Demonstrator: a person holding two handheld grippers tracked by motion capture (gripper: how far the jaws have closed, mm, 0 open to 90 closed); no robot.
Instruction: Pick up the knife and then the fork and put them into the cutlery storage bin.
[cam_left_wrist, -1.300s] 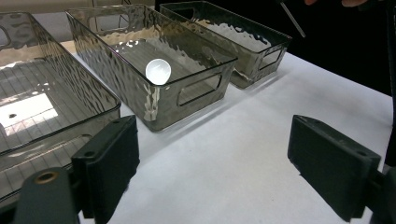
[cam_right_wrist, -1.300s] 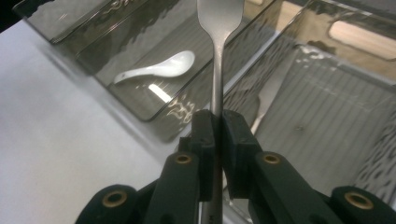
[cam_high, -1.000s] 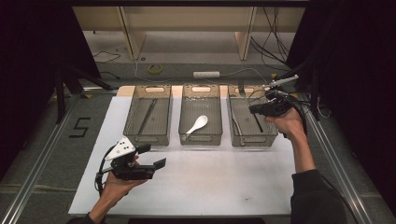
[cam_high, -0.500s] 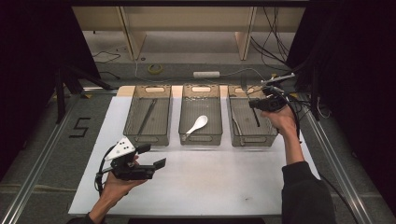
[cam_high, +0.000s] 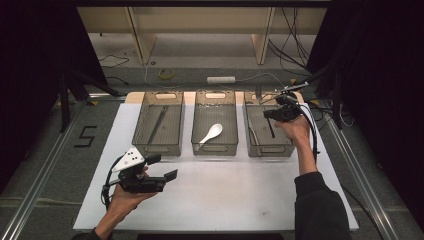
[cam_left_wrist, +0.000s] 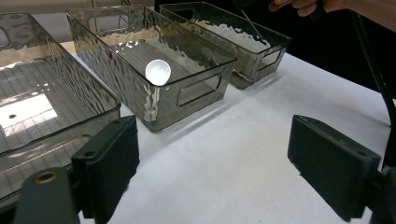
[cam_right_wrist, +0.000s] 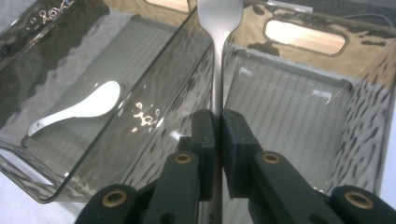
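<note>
Item: metal utensil, clamped between right gripper jaws above the right-hand bin; left gripper jaws apart, idle, well short of that bin; lower gently, release low inside.

Utensil handle: brushed matt metal. Bins: rippled, glossy clear smoky plastic. Spoon: glossy white, ceramic-looking. Table: matt white.

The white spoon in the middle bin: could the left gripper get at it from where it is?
Probably yes: the left gripper is open, the middle bin has no lid, and the white spoon lies alone.
</note>
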